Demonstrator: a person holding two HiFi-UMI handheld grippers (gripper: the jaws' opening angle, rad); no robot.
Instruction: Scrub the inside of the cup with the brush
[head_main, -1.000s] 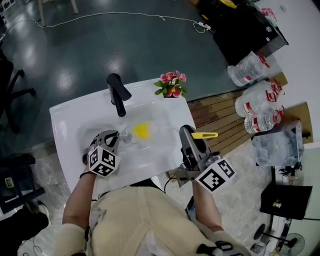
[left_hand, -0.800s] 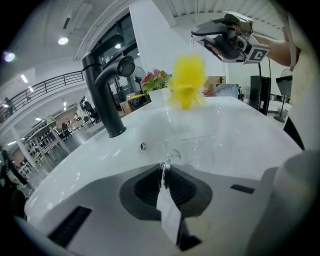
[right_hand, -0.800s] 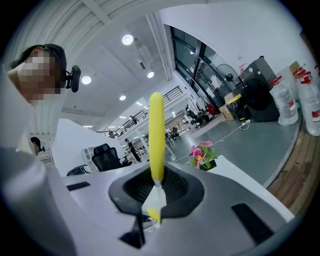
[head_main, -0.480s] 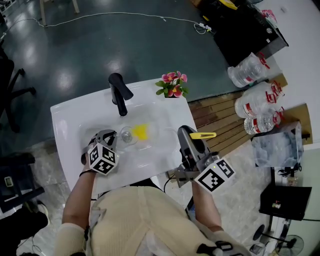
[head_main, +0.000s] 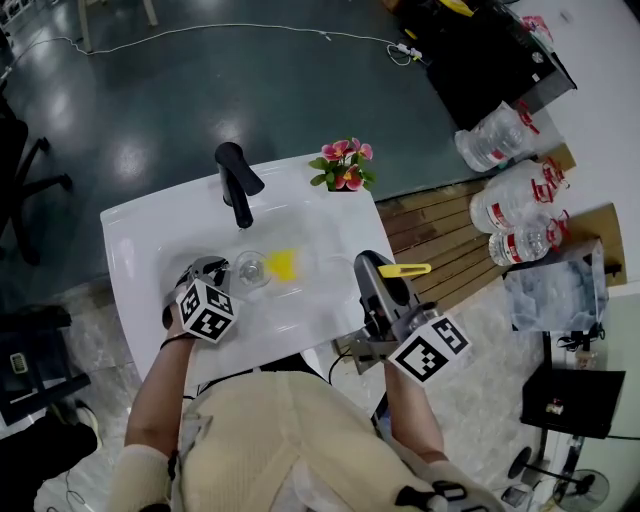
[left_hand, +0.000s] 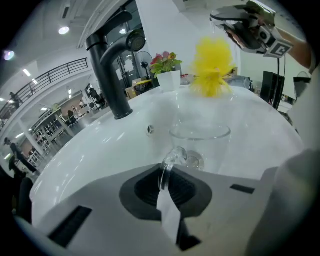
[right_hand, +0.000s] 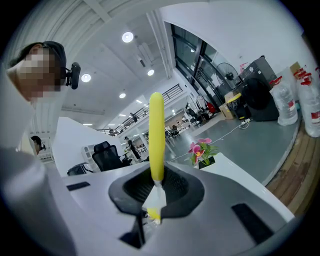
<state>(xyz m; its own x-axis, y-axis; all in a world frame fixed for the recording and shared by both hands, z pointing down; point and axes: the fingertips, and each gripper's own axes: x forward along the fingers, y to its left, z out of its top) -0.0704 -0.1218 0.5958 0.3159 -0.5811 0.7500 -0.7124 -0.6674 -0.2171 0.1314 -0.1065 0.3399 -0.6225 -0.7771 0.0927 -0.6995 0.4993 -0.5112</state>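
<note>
Left hand-held gripper (left_hand: 165, 186): jaws clenched on handle of clear glass cup (left_hand: 200, 145). Cup upright, mouth up, inside white sink (head_main: 140, 235), in front of black faucet (left_hand: 112, 75).

Right hand-held gripper (right_hand: 156, 189): jaws clamped on yellow brush (right_hand: 156, 132), handle projecting beyond jaws.

Brush head (left_hand: 212, 65): yellow bristles over sink, just beside cup on far side of rim, not inside it.

Potted flowers (head_main: 343, 168) on rear corner of sink. Water bottles (head_main: 515, 205) on floor, well apart.
</note>
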